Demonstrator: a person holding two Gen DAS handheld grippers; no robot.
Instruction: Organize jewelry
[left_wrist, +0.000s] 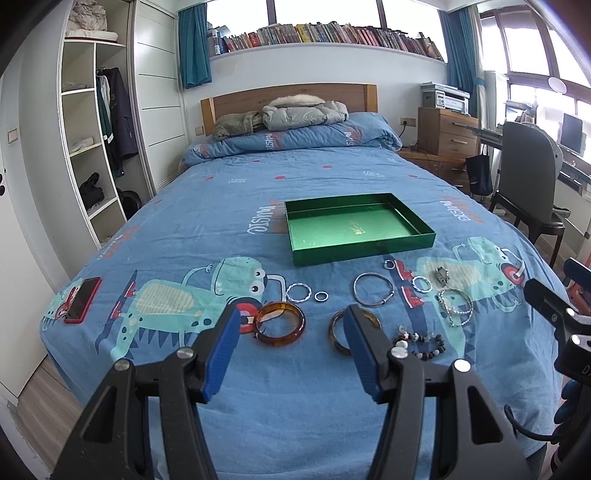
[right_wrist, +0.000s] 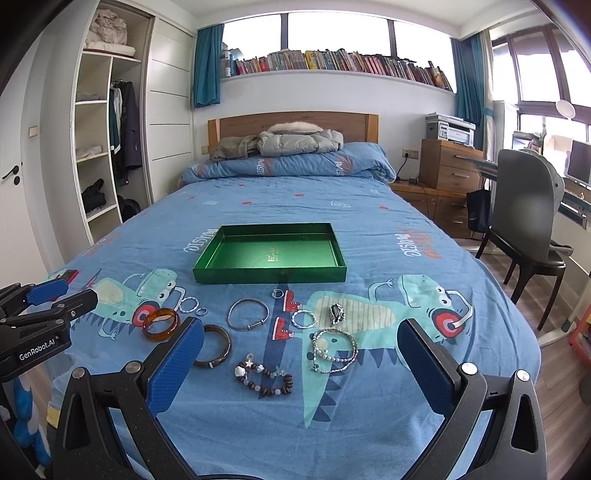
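Note:
A green tray (left_wrist: 364, 250) (right_wrist: 207, 265) lies empty on the blue bedspread. In front of it lie an amber bangle (left_wrist: 280, 324) (right_wrist: 161, 324), a dark brown bangle (left_wrist: 337, 330) (right_wrist: 214, 345), a silver bangle (left_wrist: 373, 288) (right_wrist: 247, 313), twisted silver rings (left_wrist: 298, 292) (right_wrist: 304, 318), a beaded bracelet (left_wrist: 421, 343) (right_wrist: 264, 376), a pearl bracelet (left_wrist: 455, 306) (right_wrist: 334, 350) and a dark pendant (left_wrist: 441, 276) (right_wrist: 337, 313). My left gripper (left_wrist: 291, 325) is open above the two bangles. My right gripper (right_wrist: 301, 345) is open above the bracelets.
A red phone (left_wrist: 83, 300) lies at the bed's left edge. Folded quilt and jackets (left_wrist: 295, 114) sit at the headboard. A wardrobe (left_wrist: 92, 129) stands left; a chair (right_wrist: 528, 214) and drawers (right_wrist: 448, 166) stand right.

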